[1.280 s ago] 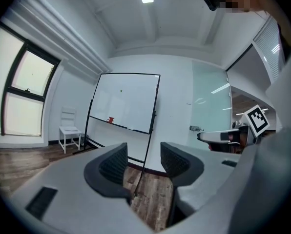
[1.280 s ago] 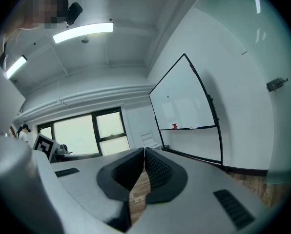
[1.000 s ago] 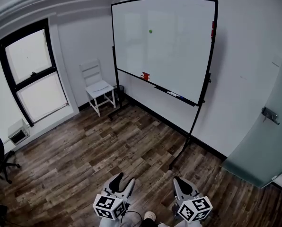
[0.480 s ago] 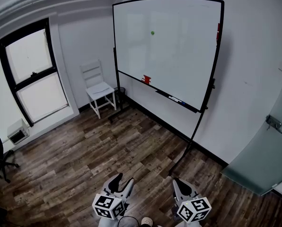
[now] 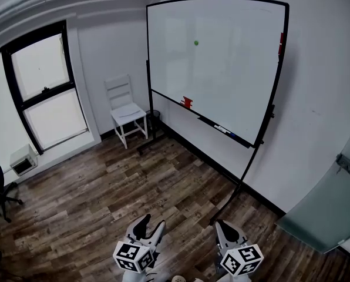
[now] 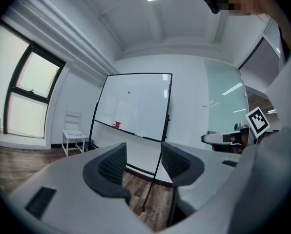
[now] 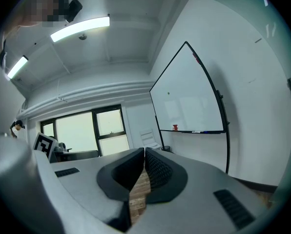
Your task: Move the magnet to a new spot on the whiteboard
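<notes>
Whiteboard [image 5: 222,69] with green magnet [image 5: 195,42] up near its top.
Well short of the whiteboard, left gripper [image 5: 151,222] gapes empty; right gripper [image 5: 224,225] is pinched closed on nothing.

- Left gripper [image 5: 151,224]: pale grey shell, black ribbed pads [image 6: 111,165], cube [image 5: 133,256] with black-and-white square markers.
- Right gripper [image 5: 225,228]: same grey shell, black pads, marker cube.

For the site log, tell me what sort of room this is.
Probably a small office or meeting room. A whiteboard on a rolling stand sits by the wall, a white chair stands beside it, and a large black-framed window looks over a wood floor.
</notes>
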### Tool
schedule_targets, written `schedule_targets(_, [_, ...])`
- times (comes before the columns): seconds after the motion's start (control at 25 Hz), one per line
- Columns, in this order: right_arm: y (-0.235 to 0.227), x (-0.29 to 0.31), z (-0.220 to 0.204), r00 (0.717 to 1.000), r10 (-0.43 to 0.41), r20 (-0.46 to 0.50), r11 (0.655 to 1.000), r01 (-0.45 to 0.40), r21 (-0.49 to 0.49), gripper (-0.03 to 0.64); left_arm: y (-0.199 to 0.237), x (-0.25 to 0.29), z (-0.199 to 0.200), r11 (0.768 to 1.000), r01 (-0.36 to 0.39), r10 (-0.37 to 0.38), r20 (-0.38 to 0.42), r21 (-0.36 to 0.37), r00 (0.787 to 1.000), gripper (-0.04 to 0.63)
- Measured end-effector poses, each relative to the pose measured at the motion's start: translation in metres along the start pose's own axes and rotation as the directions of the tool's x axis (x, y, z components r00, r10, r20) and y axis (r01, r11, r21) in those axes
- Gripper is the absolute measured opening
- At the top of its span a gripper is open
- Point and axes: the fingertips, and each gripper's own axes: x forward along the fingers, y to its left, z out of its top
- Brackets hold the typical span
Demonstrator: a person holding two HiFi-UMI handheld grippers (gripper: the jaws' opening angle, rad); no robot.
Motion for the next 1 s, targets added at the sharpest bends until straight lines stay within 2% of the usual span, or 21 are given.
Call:
schedule_targets(0.16, [-0.006,0.001,-0.010,1.000,-0.011,-0.016,1.000,0.011,0.026,0.029,0.000,-0.005,-0.011,1.000,-0.009,0.009,-0.014,-0.027,1.000,0.216])
schedule_targets(0.48, [-0.002,0.009,-0.018,0.999,0.016,-0.033,0.999,-0.014,0.048,0.029,0.008,-0.005,-0.018,0.999,-0.032,0.031,-0.034,-0.027,0.999,0.216])
schedule_targets(0.72, [-0.019,0.031,-0.020,0.999,0.016,-0.051,0.999,-0.013,0.051,0.029,0.013,0.023,-0.022,0.999,-0.021,0.020,-0.047,-0.030,0.999,0.216])
schedule_targets(1.0, [-0.044,0.079,-0.010,0.998,-0.005,-0.057,0.999,0.007,0.043,0.029,0.045,0.071,-0.011,1.000,-0.019,0.018,-0.049,-0.021,0.999,0.218])
